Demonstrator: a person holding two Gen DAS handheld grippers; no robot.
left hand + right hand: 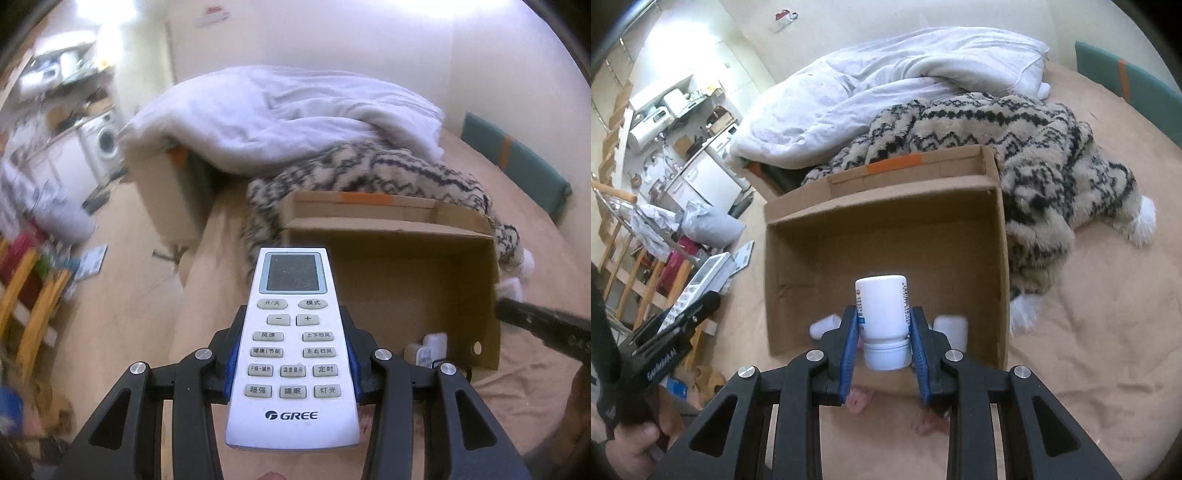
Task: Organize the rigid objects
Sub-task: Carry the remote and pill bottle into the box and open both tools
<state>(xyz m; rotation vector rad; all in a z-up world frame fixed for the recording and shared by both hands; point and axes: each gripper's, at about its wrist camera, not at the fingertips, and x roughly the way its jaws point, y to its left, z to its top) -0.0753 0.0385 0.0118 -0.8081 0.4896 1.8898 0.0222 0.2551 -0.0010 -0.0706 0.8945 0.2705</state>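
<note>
Gripping a GREE remote [293, 354], left gripper [291, 363]; right gripper [884, 332] clamps white bottle [882, 314].

Your right gripper [884, 332] clamps a white bottle [882, 314] between its blue fingers [849, 354], cap toward you, above the near edge of the open cardboard box [886, 210]. Two small white containers [951, 326] lie inside the box. Behind the box sit a patterned blanket [1015, 147] and a white duvet [886, 81]. Left of the box, your left gripper [698, 306] holds a remote [698, 284].
</note>
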